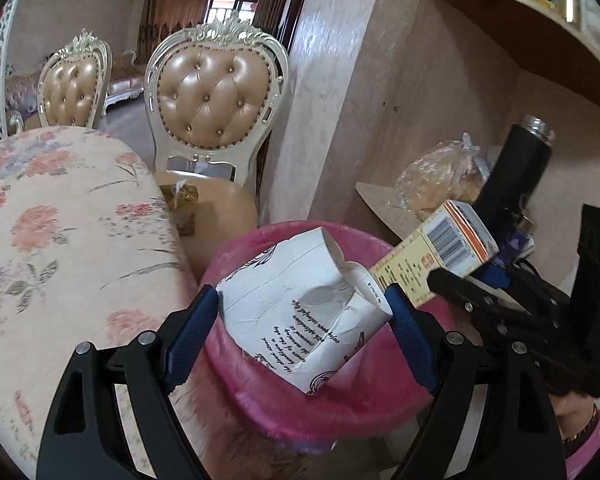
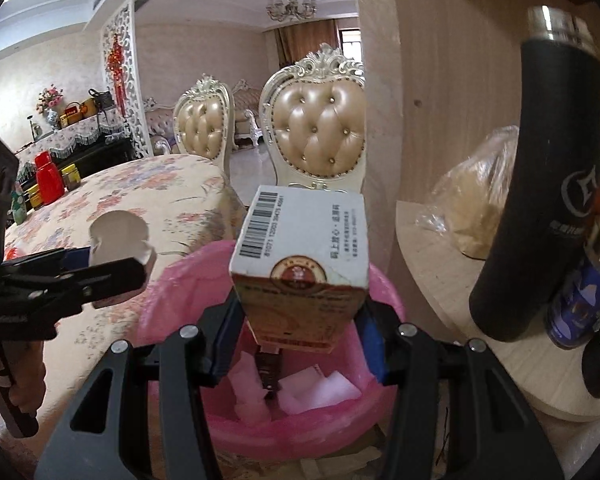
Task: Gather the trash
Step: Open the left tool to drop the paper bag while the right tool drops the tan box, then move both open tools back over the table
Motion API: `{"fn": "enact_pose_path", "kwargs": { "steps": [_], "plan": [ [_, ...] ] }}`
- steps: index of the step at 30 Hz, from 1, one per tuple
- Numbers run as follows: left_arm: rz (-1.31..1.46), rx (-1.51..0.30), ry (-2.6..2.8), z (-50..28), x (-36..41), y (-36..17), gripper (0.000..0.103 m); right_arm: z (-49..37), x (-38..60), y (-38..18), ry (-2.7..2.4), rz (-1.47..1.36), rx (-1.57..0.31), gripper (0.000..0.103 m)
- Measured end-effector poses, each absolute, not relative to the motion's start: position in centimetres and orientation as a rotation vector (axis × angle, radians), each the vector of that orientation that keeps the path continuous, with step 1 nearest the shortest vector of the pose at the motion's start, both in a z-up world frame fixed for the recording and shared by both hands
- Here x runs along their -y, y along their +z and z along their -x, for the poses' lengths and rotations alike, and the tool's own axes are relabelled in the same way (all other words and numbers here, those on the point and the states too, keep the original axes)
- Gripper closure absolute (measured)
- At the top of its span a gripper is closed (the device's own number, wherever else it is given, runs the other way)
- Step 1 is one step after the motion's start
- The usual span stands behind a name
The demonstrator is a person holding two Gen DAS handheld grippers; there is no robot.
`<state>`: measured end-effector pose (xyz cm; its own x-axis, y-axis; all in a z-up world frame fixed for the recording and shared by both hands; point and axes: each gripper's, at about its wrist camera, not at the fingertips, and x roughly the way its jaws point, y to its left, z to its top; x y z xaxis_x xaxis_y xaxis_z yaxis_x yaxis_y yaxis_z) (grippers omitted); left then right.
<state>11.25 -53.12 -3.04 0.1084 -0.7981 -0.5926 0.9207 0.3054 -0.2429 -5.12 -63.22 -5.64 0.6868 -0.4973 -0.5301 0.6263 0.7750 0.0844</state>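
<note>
Both tongs hold trash over the round pink-lined trash bin [image 2: 179, 284], low in the middle of each frame. Left gripper [image 1: 304, 308] is partly open, its blue pads pinching a crumpled white paper cup with black writing [image 1: 300, 304]. Right gripper [image 2: 295, 332] is pinched narrow on a tall cream cardboard box with a barcode [image 2: 304, 248]. White scraps already lie in the bin. This looks like the dropping step. Next, I think, each tong must open wide so the cup and box fall inside.
</note>
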Motion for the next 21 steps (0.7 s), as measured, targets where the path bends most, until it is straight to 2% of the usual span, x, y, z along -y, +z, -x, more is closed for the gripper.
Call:
{"fn": "enact_pose_path", "kwargs": {
  "steps": [6,8,9,10,11,12,21],
  "plan": [
    [-0.217,-0.765,-1.282,-11.6,56.4,-3.8,0.023,4.8,64.2,-6.1,-0.636,-0.289,-0.515,0.052],
    [-0.229,-0.781,-1.269,-11.9,57.0,-4.0,0.022,4.8,64.4,-6.3,-0.631,-0.296,-0.513,0.047],
    [-0.234,-0.785,-1.261,-12.1,57.3,-4.0,0.022,4.9,64.5,-6.3,-0.636,-0.303,-0.509,0.041],
    [-0.237,-0.792,-1.253,-12.2,57.3,-4.1,0.021,5.1,64.6,-6.3,-0.642,-0.309,-0.502,0.04],
    [-0.232,-0.797,-1.248,-12.4,57.0,-4.1,0.017,5.4,64.5,-6.3,-0.645,-0.316,-0.496,0.04],
    [-0.219,-0.798,-1.243,-12.7,56.6,-4.0,0.009,5.6,64.4,-6.1,-0.648,-0.316,-0.494,0.039],
    [-0.169,-0.733,-1.151,-13.8,49.6,-2.8,0.009,6.5,62.1,-5.2,-0.653,-0.329,-0.483,0.037]
  ]
}}
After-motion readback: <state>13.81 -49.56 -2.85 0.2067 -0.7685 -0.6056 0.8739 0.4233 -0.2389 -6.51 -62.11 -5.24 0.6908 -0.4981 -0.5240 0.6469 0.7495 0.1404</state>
